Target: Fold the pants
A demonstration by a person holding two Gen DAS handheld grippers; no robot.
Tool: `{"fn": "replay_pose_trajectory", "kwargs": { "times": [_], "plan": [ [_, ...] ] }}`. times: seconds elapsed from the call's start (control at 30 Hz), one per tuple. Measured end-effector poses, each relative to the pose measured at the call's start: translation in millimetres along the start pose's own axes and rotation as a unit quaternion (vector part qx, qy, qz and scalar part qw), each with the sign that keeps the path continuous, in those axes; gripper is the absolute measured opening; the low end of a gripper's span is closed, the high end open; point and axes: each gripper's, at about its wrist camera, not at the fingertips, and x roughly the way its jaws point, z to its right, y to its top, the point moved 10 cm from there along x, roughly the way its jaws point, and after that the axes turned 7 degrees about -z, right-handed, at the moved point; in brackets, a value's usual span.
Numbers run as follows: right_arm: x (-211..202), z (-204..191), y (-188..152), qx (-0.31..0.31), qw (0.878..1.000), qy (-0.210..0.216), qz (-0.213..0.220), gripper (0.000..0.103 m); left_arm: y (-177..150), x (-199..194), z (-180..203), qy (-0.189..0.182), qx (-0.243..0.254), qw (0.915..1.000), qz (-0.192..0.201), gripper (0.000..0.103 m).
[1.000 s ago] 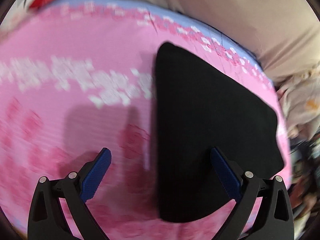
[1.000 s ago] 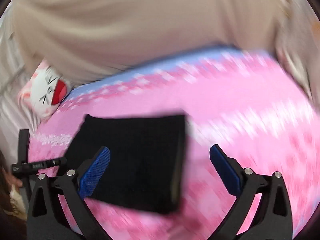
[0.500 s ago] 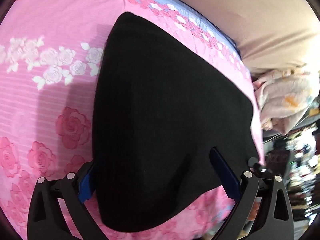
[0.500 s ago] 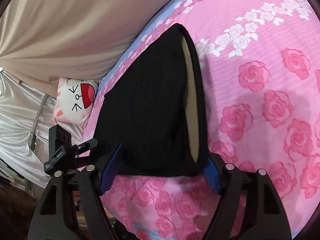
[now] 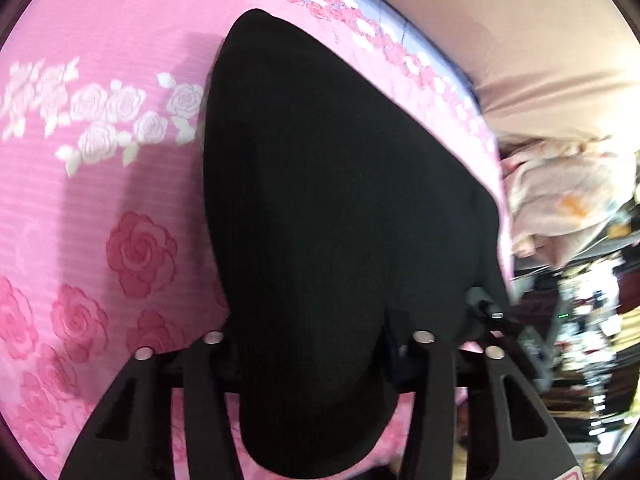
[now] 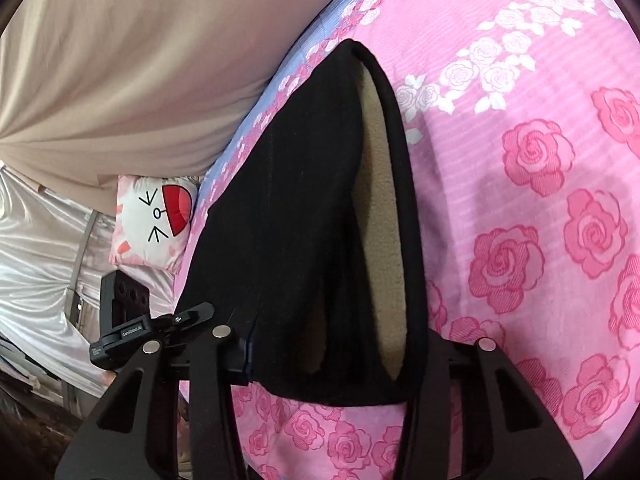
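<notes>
The black pants (image 5: 328,208) lie folded into a thick pad on the pink rose bedsheet (image 5: 100,184). In the right wrist view the pants (image 6: 296,216) show a tan fleece lining (image 6: 376,208) at their open edge. My left gripper (image 5: 316,356) is closed in on the near end of the pants, its fingertips hidden under the cloth. My right gripper (image 6: 332,364) is likewise closed on the other near end, with the fabric bunched between its jaws. The other gripper's mount shows in each view, in the left wrist view (image 5: 488,312) and in the right wrist view (image 6: 132,328).
The sheet (image 6: 540,220) has a blue border and ends at a beige curtain (image 6: 140,64). A white cartoon-face pillow (image 6: 156,220) lies at the bed's end. A pale blanket (image 5: 560,192) and cluttered shelves (image 5: 592,340) lie beyond the bed's side.
Both grippers dropped from above the sheet onto the ends of the folded pants. Their jaws went from wide open to closed on the fabric, which bunches between them.
</notes>
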Motion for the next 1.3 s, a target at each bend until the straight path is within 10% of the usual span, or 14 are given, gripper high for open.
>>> {"fn": "replay_pose_trajectory", "kwargs": {
  "times": [0.5, 0.8, 1.03, 1.3],
  "plan": [
    [-80, -92, -14, -0.119, 0.991, 0.008, 0.066, 0.036, -31, -89, 87, -0.095, 0.088, 0.9908, 0.039, 0.028],
    [-165, -219, 28, -0.260, 0.948, 0.045, 0.177, 0.036, -28, -215, 168, -0.105, 0.227, 0.9561, 0.154, 0.028],
    [-173, -286, 117, -0.322, 0.915, 0.054, 0.237, 0.036, 49, -278, 211, -0.102, 0.281, 0.9207, 0.251, 0.029],
    [-52, -226, 239, -0.279, 0.937, 0.020, 0.209, 0.036, 189, -215, 163, -0.053, 0.243, 0.9323, 0.262, 0.029]
  ]
}}
